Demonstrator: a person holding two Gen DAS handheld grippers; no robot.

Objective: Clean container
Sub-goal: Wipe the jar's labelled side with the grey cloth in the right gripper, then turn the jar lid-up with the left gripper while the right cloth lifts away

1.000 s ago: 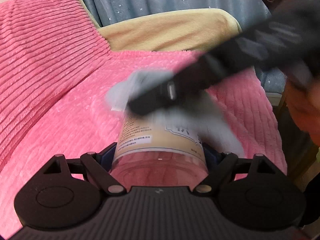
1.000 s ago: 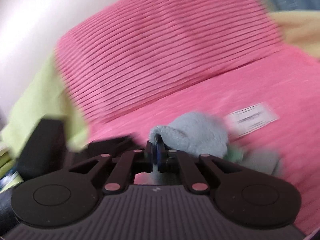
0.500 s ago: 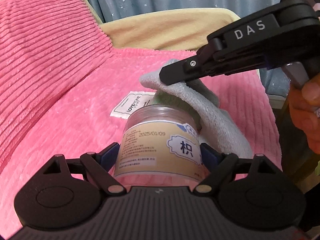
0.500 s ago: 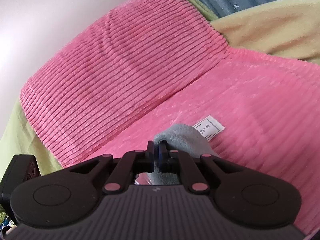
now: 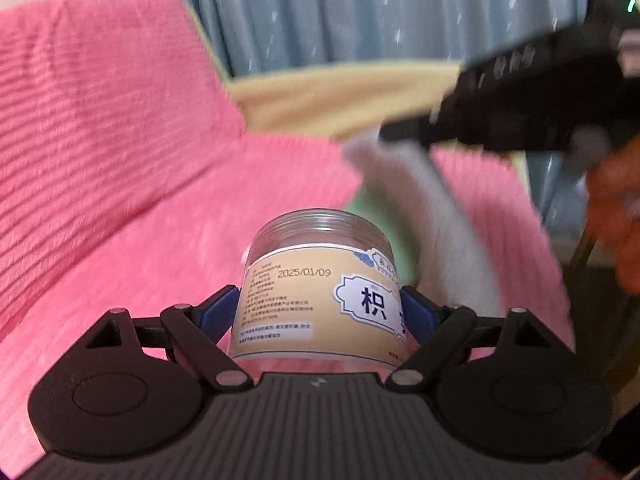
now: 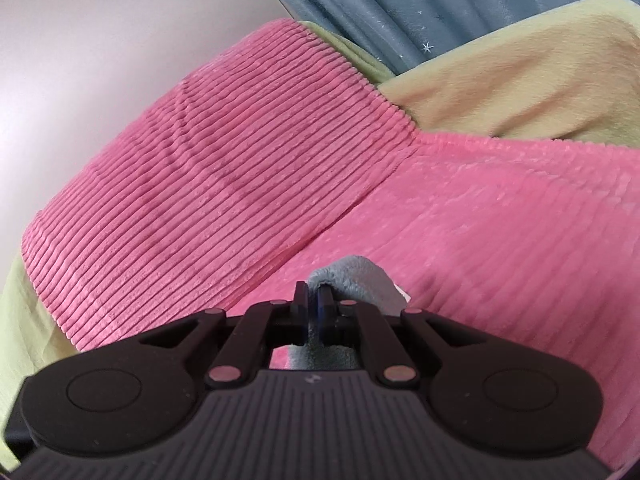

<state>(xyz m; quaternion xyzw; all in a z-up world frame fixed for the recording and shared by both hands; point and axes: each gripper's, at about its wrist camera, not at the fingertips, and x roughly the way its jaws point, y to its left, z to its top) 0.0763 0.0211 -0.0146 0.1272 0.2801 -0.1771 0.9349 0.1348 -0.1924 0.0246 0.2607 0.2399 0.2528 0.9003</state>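
Observation:
A clear plastic jar [image 5: 320, 284] with a tan label and an open threaded mouth sits between the blue pads of my left gripper [image 5: 320, 304], which is shut on it. My right gripper [image 6: 313, 300] is shut on a grey cloth [image 6: 352, 280]. In the left wrist view the right gripper [image 5: 520, 108] is blurred, up and to the right of the jar, and the cloth [image 5: 432, 208] hangs from it clear of the jar's mouth.
A pink ribbed blanket [image 5: 120, 160] covers the sofa seat and backrest. A yellow-green cover [image 6: 520, 88] lies over the far armrest. A blue starred curtain [image 5: 340, 20] hangs behind. A person's hand [image 5: 616, 208] is at the right edge.
The right gripper has lifted the cloth off the jar's mouth and drawn it up and to the right. The jar's rim now shows uncovered. The left gripper still holds the jar.

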